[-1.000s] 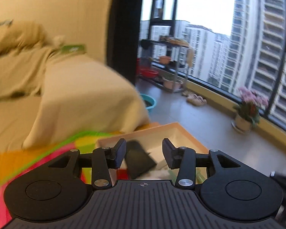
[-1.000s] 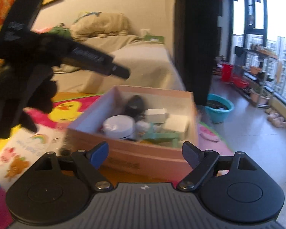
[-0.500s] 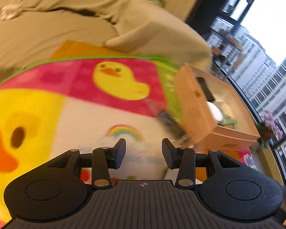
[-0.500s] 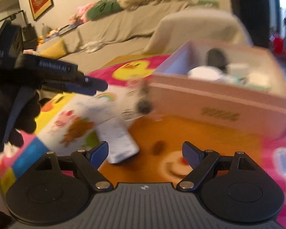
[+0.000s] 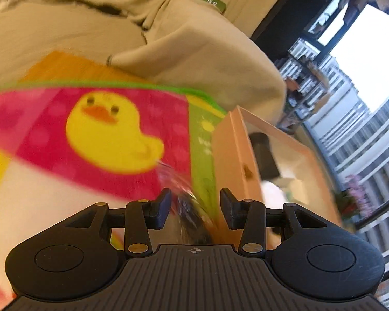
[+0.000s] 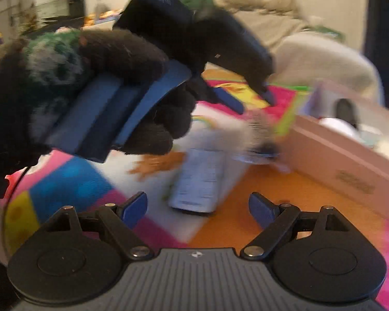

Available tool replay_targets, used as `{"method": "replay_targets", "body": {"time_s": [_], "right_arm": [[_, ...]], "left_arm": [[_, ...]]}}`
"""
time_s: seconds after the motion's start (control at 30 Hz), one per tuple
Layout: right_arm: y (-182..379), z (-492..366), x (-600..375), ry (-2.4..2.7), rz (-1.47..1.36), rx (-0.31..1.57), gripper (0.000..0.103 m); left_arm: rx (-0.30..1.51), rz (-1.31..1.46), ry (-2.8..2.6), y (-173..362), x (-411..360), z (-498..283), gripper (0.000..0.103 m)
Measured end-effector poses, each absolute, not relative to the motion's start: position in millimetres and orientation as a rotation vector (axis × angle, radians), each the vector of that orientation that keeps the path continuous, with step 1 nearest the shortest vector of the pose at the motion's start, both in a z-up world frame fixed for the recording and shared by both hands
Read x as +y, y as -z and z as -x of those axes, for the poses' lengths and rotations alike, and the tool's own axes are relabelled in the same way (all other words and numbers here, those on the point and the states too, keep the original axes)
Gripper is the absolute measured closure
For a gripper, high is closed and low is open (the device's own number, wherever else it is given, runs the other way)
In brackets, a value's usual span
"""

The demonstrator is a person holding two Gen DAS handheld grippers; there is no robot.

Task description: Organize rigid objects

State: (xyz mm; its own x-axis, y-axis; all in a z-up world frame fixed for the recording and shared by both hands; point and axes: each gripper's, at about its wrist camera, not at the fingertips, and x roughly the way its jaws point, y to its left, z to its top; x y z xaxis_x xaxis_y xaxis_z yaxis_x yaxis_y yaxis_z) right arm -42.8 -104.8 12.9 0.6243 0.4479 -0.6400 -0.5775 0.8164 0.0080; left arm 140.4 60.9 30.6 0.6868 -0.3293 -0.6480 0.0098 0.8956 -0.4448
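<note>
Left gripper [image 5: 194,208], jaws apart, hovers over a blurred dark object [image 5: 192,212] beside the box [image 5: 234,160]. Right gripper [image 6: 197,207] (spread wide) faces a remote [image 6: 198,184].

Small dark thing [image 5: 192,215] between the left gripper's fingers [image 5: 194,207] smeared past naming, box [image 6: 345,160] contents a pale blur and its far end cut by the frame, print on the white remote [image 6: 197,181] unreadable, gloved hand [image 6: 64,90] hiding the mat behind it
</note>
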Motion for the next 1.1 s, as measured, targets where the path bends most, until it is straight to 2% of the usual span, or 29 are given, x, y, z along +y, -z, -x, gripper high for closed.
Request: {"method": "replay_targets", "body": {"time_s": [0.1,0.4,0.57,0.7,0.83,0.9,0.93,0.97,1.1], "right_arm": [[-22,39,-137,-0.483,0.154,0.663,0.017],[-28,21,-197,-0.402,-0.056,0.715,0.017],[-19,24,-159,-0.51,0.037,0.72,0.016],[-13,33,-122,-0.544,0.144,0.69,0.017],[-16,27,-105,-0.565,0.167,0.668,0.031],[-15,12,-103,-0.547,0.122,0.675,0.049],[-12,3,-103,-0.551,0.099,0.701,0.07],[-11,-3,-105,-0.55,0.082,0.726,0.08],[-14,-1,-130,-0.473,0.055,0.72,0.084]], "left_arm": [[0.833,0.398,0.196,-23,58,-152,0.082],[0.92,0.437,0.427,-13,58,-95,0.08],[0.977,0.369,0.533,-18,49,-63,0.08],[0.904,0.378,0.451,-36,69,-40,0.08],[0.827,0.399,0.268,-50,96,-21,0.08],[0.819,0.375,0.206,-53,102,-12,0.08],[0.825,0.363,0.195,-53,103,-7,0.08],[0.838,0.354,0.192,-52,102,-4,0.08],[0.887,0.294,0.206,-47,88,5,0.08]]}}
